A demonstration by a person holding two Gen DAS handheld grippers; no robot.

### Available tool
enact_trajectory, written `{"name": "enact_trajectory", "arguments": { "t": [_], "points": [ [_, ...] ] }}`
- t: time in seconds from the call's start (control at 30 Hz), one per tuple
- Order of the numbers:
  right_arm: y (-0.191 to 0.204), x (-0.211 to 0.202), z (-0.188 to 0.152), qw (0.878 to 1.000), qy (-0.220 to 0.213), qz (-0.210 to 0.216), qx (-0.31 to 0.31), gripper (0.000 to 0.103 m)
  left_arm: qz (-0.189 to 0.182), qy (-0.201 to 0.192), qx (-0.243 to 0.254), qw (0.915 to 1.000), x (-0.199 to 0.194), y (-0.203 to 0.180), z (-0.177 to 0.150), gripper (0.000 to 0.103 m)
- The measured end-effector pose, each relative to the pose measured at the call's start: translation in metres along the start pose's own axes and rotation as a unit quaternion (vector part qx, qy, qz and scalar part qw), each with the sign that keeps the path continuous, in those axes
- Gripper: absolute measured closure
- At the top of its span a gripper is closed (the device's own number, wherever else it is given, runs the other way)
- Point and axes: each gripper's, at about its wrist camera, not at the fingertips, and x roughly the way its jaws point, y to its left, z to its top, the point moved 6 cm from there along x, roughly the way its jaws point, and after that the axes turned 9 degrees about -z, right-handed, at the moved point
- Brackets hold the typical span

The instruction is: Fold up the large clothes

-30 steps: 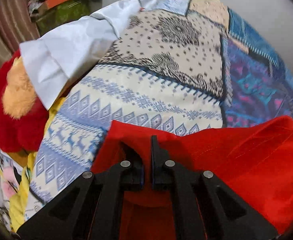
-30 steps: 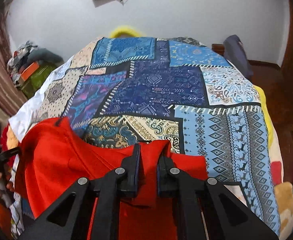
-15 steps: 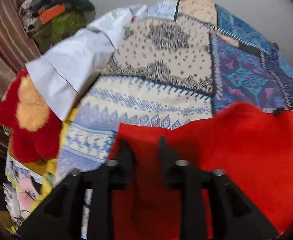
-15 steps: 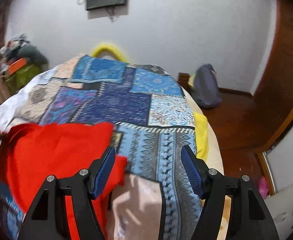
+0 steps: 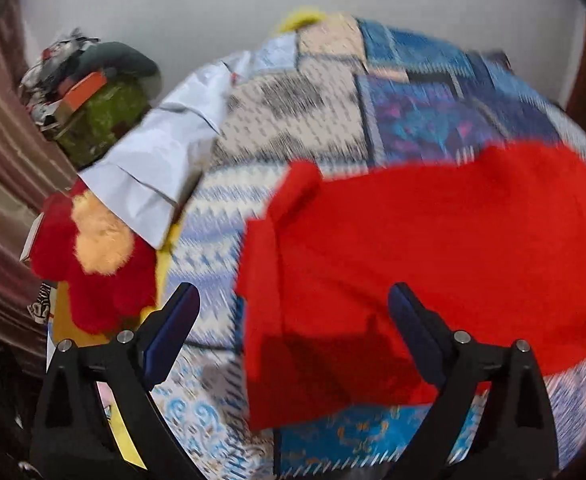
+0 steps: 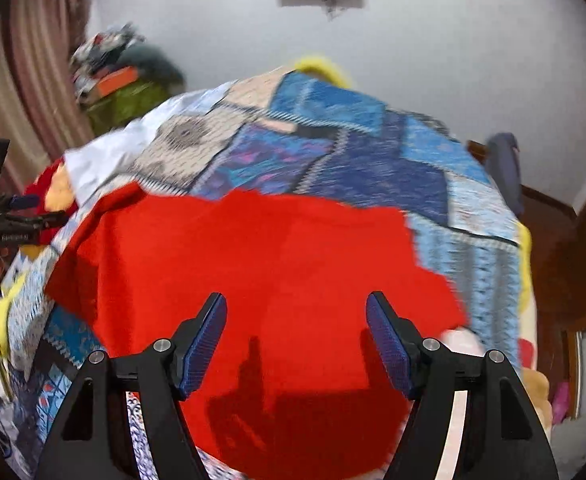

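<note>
Releasing the red garment [image 5: 433, 248], we see both the left gripper [image 5: 293, 316] and right gripper [image 6: 296, 320] have just been opening, now empty-jawed; this fold looks laid on the patchwork bedspread [image 5: 421, 120].

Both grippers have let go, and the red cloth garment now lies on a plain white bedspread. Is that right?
Not quite. The bedspread is no plain white one: it is a blue and beige patchwork of patterned panels, as the right wrist view shows. The rest holds: the left gripper and right gripper stand open, and the red cloth garment lies on it.
</note>
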Motion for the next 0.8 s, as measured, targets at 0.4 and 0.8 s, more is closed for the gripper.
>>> {"name": "enact_trajectory", "arguments": {
  "t": [0.4, 0.8],
  "points": [
    [0.039, 0.076, -0.015, 0.981, 0.015, -0.131, -0.143, 0.010, 0.074, 0.046, -0.016, 0.9960, 0.052, 0.077, -0.063, 0.004],
    [-0.058, 0.070, -0.008, 0.981, 0.046, -0.188, -0.030, 0.007, 0.058, 0.026, -0.013, 0.9979, 0.017, 0.087, -0.065, 0.002]
  ]
}}
